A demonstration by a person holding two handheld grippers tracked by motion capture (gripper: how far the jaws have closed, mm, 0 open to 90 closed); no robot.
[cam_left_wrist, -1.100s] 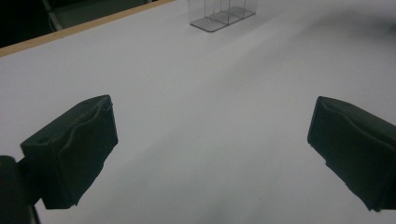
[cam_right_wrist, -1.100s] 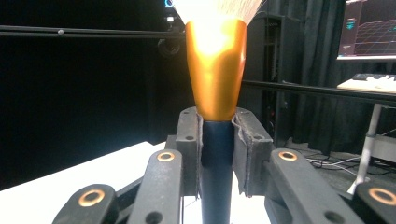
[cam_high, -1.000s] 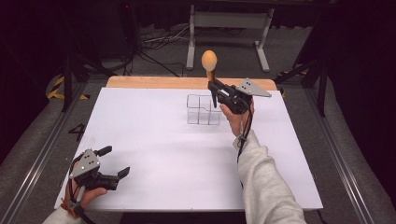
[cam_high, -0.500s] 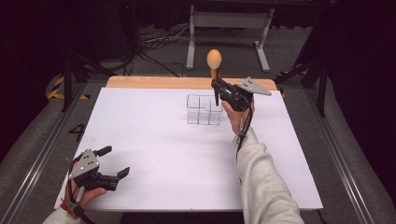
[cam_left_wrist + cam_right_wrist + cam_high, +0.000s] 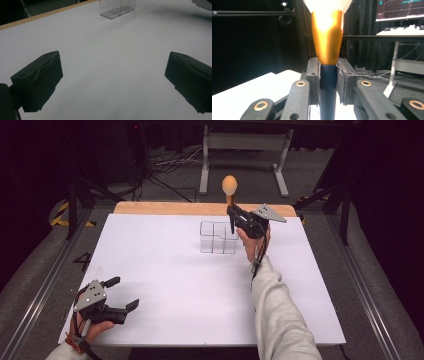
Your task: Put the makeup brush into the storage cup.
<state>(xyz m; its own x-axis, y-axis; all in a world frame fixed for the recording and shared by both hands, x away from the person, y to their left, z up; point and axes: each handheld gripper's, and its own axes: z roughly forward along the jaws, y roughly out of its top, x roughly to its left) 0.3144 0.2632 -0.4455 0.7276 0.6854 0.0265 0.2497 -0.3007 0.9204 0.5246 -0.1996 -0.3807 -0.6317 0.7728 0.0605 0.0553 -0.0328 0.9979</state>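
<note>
Brush stands upright, its handle clamped by the right gripper; left gripper jaws gape empty.

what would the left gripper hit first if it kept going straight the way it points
Probably nothing close by. The left gripper, jaws open, looks along bare white table. The clear divided box stands far ahead, slightly off its centre line, so depth leaves it unclear whether they would meet.

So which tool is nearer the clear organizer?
Right. The right tool, shut on a brush, is above the clear organizer at its right rear corner; the left tool sits open far off at the table's near-left corner.
</note>
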